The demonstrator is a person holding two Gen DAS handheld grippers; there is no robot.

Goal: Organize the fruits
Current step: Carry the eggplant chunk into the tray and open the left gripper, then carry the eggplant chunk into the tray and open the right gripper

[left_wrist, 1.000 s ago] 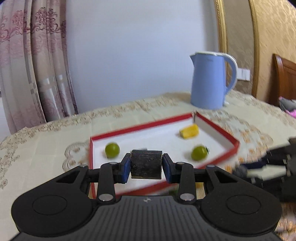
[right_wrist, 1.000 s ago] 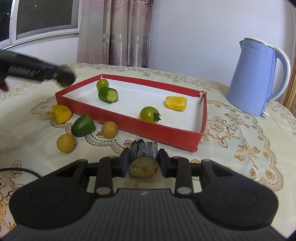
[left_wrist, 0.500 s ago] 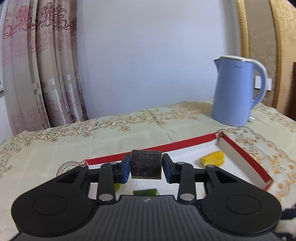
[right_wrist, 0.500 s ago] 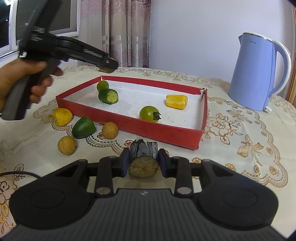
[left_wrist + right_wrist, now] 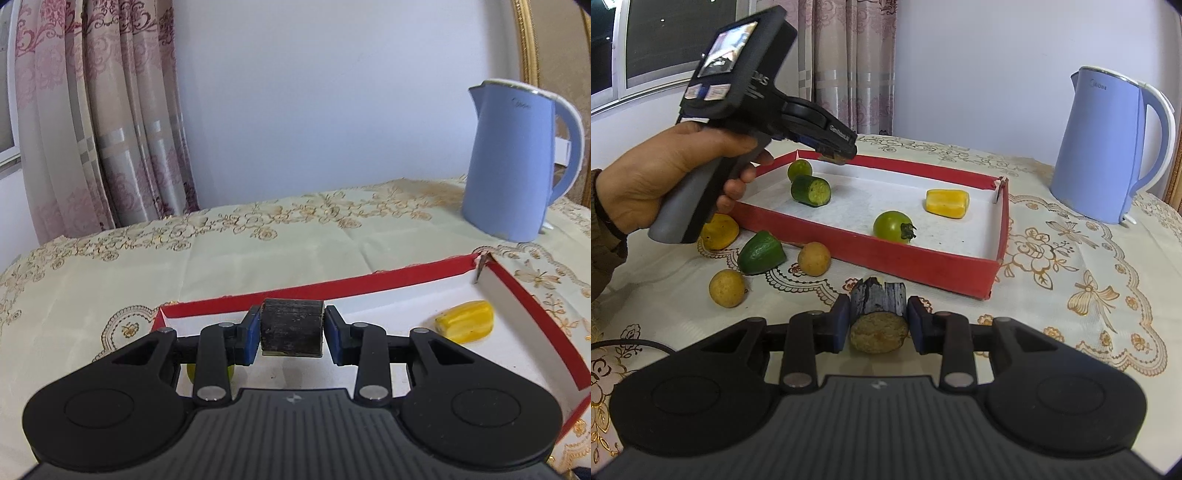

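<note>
My left gripper [image 5: 291, 328] is shut on a dark cylindrical chunk [image 5: 291, 321] and hangs over the red tray [image 5: 369, 284] with its white floor. In the right wrist view a hand holds that left gripper [image 5: 836, 157] above the tray's far left corner. My right gripper [image 5: 878, 321] is shut on a dark-skinned piece with a tan cut face [image 5: 879, 332], just before the tray's front wall [image 5: 916, 262]. In the tray lie a small green fruit [image 5: 799, 170], a cucumber chunk [image 5: 810, 190], a green tomato [image 5: 893, 226] and a yellow piece [image 5: 947, 203].
On the cloth left of the tray lie a yellow fruit [image 5: 718, 232], a green wedge [image 5: 761, 253] and two tan round fruits [image 5: 814, 258] [image 5: 727, 288]. A blue kettle [image 5: 1108, 147] stands at the back right. A curtain [image 5: 103, 129] hangs behind the table.
The left gripper, still holding its dark chunk, has swung in from the left and now hangs over the tray's far left corner. The right gripper has stayed where it was.
</note>
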